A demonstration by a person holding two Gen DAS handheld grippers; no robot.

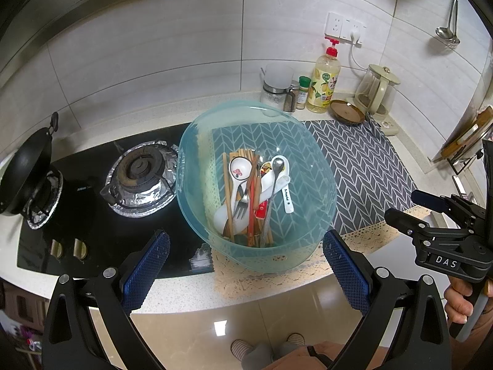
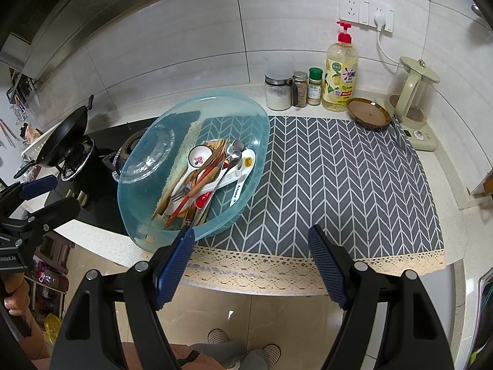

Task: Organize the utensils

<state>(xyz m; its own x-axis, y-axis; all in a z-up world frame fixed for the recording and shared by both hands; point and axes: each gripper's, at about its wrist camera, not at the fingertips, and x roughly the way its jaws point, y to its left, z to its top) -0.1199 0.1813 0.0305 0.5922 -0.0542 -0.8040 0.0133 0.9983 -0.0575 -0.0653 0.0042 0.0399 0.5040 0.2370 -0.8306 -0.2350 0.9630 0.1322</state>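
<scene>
None of the utensils [image 1: 255,191] has left the blue basin [image 1: 320,166] near the desk's front edge; both grippers' fingers [image 2: 174,265] hang apart, empty.

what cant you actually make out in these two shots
- Utensil pile in the blue basin: the lower ends of the chopsticks and spoons overlap in both wrist views, so no count is possible.
- Print on the white spoon's handle: too small to read.
- Wok: its inside faces away in both views.
- Hanging ladles: handle tops cut off by the left wrist view's dark rim.
- Stove knobs: settings too small to tell.
</scene>
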